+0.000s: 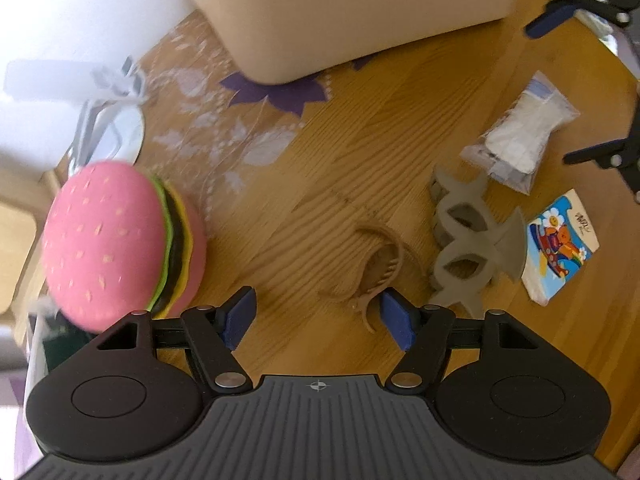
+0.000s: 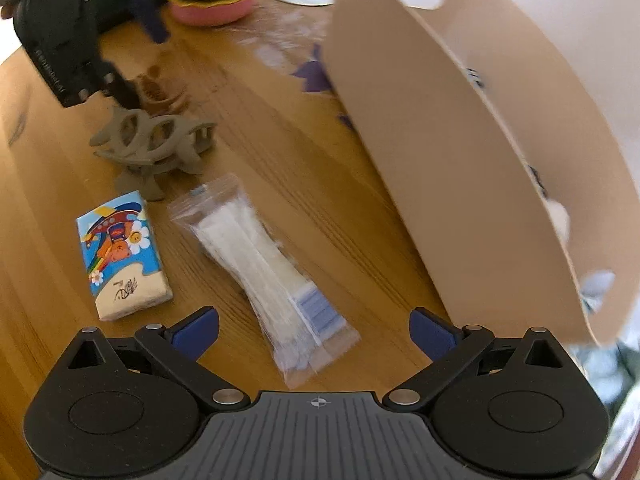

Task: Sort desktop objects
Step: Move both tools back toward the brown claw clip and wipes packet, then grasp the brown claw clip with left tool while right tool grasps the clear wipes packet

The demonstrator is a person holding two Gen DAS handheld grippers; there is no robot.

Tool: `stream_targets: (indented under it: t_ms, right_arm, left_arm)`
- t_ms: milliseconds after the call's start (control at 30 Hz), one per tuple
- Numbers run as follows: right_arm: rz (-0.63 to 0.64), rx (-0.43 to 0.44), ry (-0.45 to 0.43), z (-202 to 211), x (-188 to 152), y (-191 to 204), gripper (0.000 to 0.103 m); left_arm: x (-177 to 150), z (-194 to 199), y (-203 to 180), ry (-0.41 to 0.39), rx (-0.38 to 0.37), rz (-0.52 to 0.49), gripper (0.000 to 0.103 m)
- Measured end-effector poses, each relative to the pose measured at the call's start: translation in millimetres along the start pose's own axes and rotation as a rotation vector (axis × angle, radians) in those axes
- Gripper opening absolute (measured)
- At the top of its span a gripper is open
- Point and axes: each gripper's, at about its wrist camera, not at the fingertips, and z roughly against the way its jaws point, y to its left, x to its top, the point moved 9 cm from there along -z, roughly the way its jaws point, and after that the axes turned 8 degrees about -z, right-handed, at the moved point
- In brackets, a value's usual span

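The wooden table (image 1: 320, 168) carries everything. At its far side stands the beige bin (image 2: 460, 140), tall-walled with a handle cutout, and small items show dimly through its wall, so some sorting seems done already. The pink burger toy (image 1: 120, 240) sits near the table's left edge, well apart from the other loose pieces. Closer to the middle lie 4 smaller things: a clear bag of white strips (image 2: 276, 268), a cartoon-printed tissue pack (image 2: 120, 256) just beside it, a grey hair claw (image 1: 468, 248) touching the pack's corner, and a tan hair clip (image 1: 376, 272), the smallest.

The left gripper (image 1: 316, 316) is released, its jaws spread wide and empty, with the tan hair clip lying just ahead of them and close to the right-hand blue pad. The right gripper (image 2: 314, 332) is also released and holds nothing; the near end of the clear bag lies between its spread jaws.

Both seem to be at the reach step of a pick. Next, each would need to lower, centre on its item, squeeze, then carry it to the bin.
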Motion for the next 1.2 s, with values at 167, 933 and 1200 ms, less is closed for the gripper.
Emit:
stream_targets:
  t_ms: [167,933,1200]
  right_arm:
    - [0.000,0.061,-0.017,-11.5,13.1,-0.3,0.103]
    - [-0.080,0.156,-0.086,-1.1,9.5,9.0,0.030]
    - [-0.122,0.133,-0.087,0.5,4.2,7.5,0.027]
  left_arm:
    - [8.9,-2.8,-1.7,-0.026,-0.036,0.000,0.071]
    - [12.2,3.9,-20.3,-0.018,-0.075,0.065,0.018]
    - [10.7,12.4,-25.5,-0.022,-0.057,0.120,0.018]
